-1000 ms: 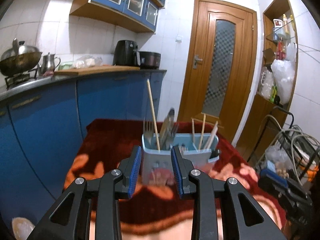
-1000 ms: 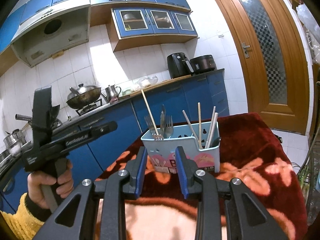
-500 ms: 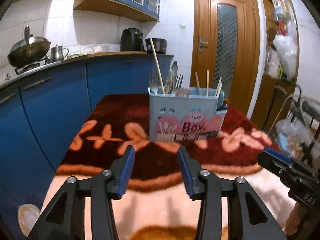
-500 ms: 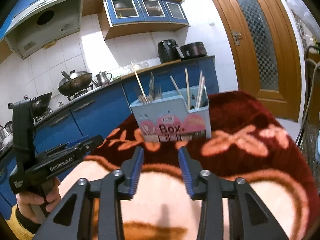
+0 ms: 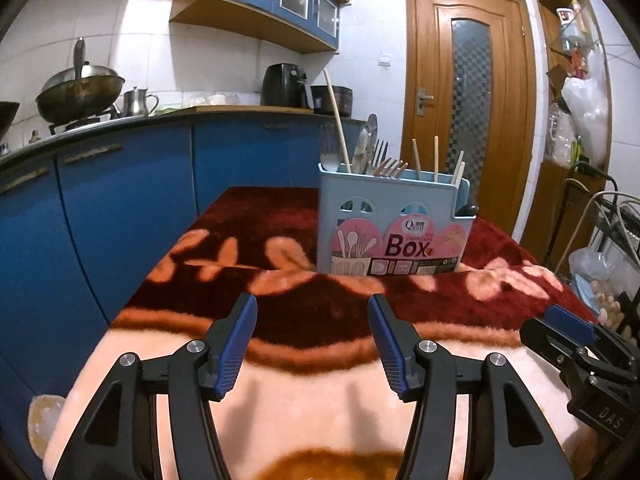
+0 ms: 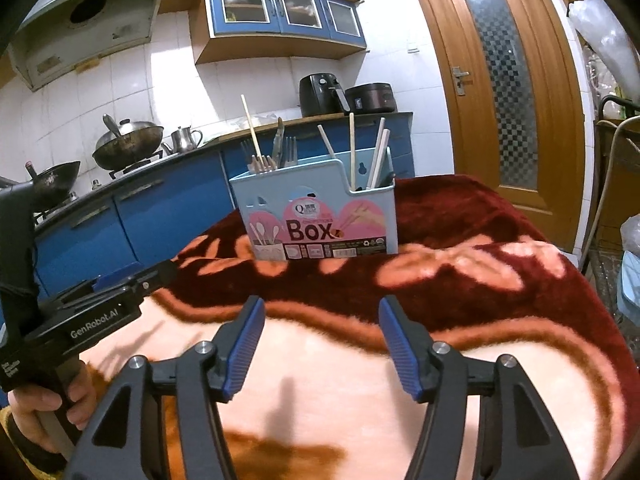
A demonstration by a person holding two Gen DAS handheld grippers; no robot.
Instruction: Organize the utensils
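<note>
A light-blue utensil box [image 5: 394,224] [image 6: 320,212] with a pink "Box" label stands upright on the red and peach floral blanket [image 5: 320,312]. Forks, a spoon and a long wooden stick [image 5: 337,120] fill its left part; chopsticks [image 6: 378,156] stand in its right part. My left gripper [image 5: 312,316] hovers low over the blanket in front of the box, its jaws opening with nothing between them. My right gripper [image 6: 322,320] does the same, jaws opening and empty. The left gripper's body [image 6: 76,320], held by a hand, shows in the right wrist view.
Blue kitchen cabinets [image 5: 120,200] run along the left with a wok [image 5: 80,88], a kettle and an air fryer [image 5: 284,84] on the counter. A wooden door [image 5: 468,100] is behind. Shelves, cables and bags crowd the right side [image 5: 592,240].
Both grippers sank toward the blanket and their jaws spread wider. The box now appears higher in both views, seen from a lower angle.
</note>
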